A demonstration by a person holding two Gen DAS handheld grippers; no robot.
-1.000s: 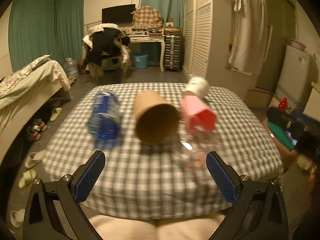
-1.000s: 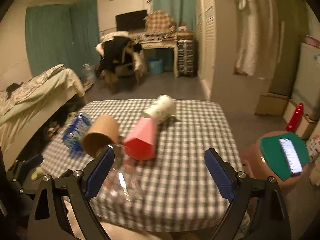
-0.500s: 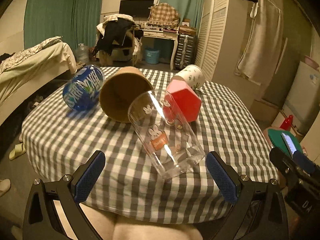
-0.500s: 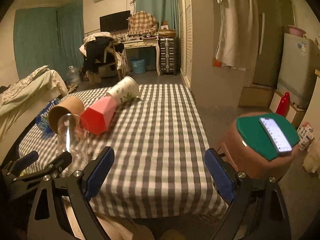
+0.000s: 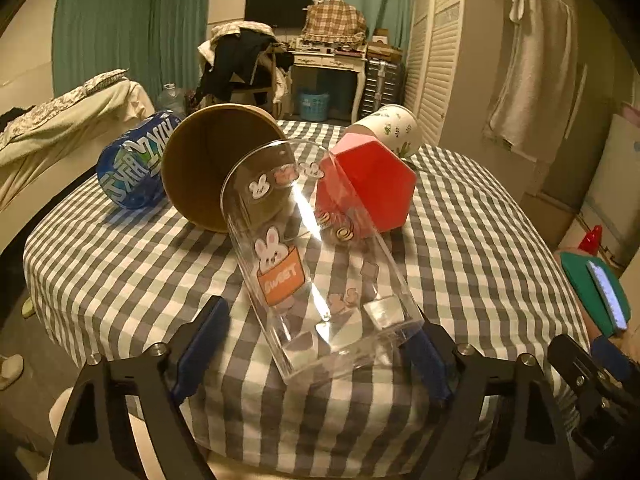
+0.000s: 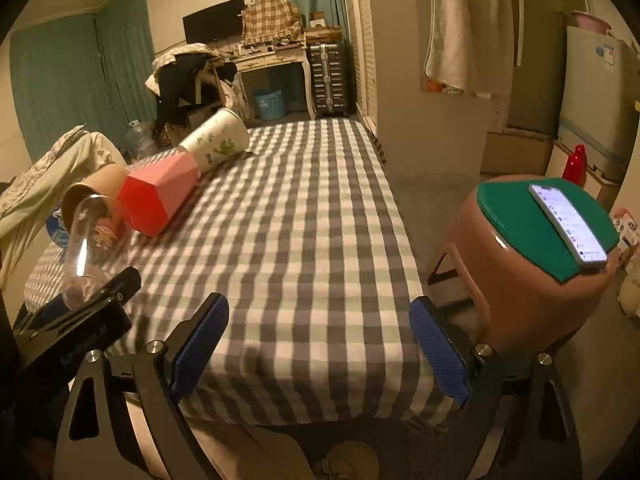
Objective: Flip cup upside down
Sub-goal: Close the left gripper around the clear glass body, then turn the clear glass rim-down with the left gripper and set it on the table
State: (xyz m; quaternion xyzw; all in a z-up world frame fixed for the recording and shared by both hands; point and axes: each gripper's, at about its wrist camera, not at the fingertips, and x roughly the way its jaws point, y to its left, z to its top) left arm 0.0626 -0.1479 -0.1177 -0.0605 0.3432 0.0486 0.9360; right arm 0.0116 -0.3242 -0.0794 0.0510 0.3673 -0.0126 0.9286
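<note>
Clear glass cup (image 5: 316, 256) with rabbit stickers lying on its side near front edge of checked table (image 5: 472, 232), thick base end between fingers of left tongs (image 5: 316, 344), mouth pointing away toward the other cups; left tongs spread wide, pads (image 5: 202, 344) either side of base, right pad partly hidden behind glass, contact on either side not certain. Right tongs (image 6: 320, 348) also wide, holding nothing, hanging over bare cloth well to the right. Step in hand judged: close on the glass near its base. Best done squarely across the round wall, firm but gentle since smooth glass likely slips; lift clear of cloth before rotating so rim ends downward, keep swing away from red cup. Containers: glass cup empty; brown paper cup (image 5: 212, 168) on its side, open mouth facing camera, nothing visible inside; red faceted cup (image 5: 368, 188), white floral cup (image 5: 394, 130) and blue printed cup (image 5: 134, 168) also on their sides, contents not visible
</note>
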